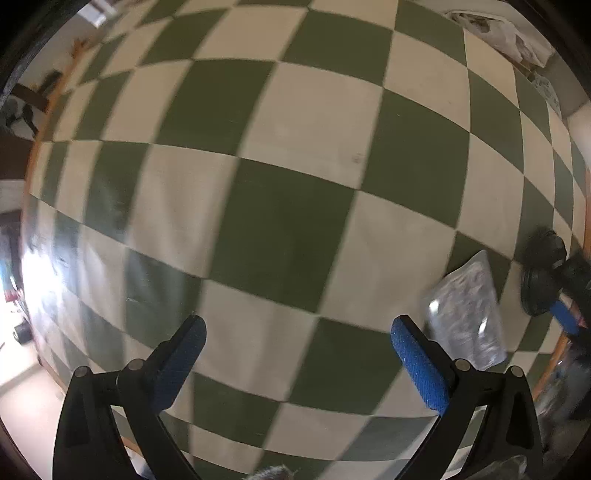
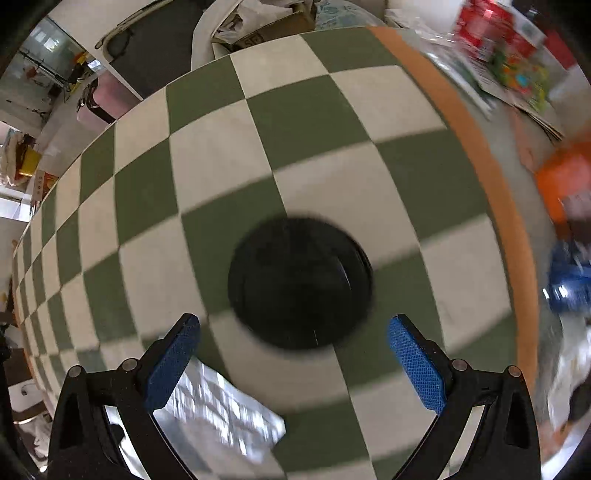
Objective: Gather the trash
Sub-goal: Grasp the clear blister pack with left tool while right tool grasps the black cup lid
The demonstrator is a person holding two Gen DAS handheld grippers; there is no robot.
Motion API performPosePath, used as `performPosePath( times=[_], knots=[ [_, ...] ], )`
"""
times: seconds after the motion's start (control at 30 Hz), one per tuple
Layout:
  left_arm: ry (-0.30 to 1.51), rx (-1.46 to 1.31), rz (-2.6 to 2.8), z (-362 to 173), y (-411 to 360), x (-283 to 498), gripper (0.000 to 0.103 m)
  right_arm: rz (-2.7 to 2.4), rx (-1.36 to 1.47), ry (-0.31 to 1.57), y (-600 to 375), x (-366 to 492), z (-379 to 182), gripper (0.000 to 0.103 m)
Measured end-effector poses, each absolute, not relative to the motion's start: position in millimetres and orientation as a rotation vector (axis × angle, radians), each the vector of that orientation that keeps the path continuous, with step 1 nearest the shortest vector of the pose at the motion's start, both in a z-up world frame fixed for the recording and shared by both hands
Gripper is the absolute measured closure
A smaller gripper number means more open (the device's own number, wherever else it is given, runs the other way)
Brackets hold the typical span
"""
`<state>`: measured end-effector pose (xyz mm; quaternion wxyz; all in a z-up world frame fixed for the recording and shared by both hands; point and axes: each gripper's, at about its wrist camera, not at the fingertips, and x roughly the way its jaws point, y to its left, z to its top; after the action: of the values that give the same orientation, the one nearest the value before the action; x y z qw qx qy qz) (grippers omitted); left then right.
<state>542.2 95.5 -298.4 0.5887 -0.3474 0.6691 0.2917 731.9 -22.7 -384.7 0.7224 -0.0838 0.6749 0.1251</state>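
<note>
Both views look straight down on a table with a green and cream checked cloth (image 1: 295,229). My left gripper (image 1: 298,325) is open over bare cloth, with nothing between its blue pads. A crumpled silver foil wrapper (image 1: 465,314) lies just right of its right finger. My right gripper (image 2: 293,322) is open above a round black dish-like object (image 2: 299,284), which lies just ahead of the fingertips; the pads are not touching it. The same silver wrapper (image 2: 221,406) sits low left, partly under the left finger. Motion blurs both views.
An orange band (image 2: 480,147) edges the cloth on the right. Beyond it lie colourful packets (image 2: 509,55), an orange box (image 2: 565,181) and a blue thing (image 2: 569,280). A cardboard box of paper (image 2: 266,22) stands past the far edge. A white bag (image 1: 506,33) lies far right.
</note>
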Motion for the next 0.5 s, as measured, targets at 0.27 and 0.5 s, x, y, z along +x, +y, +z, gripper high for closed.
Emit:
performPosePath(
  times=[0.27, 0.5],
  knots=[
    [1.558, -1.074, 0.548, -311, 66, 569, 0.002, 0.260, -0.286, 1.493, -60, 718, -394, 0.015],
    [1.592, -0.992, 0.626, -320, 31, 597, 0.009, 0.110, -0.161, 1.529, -144, 698, -394, 0.019]
  ],
)
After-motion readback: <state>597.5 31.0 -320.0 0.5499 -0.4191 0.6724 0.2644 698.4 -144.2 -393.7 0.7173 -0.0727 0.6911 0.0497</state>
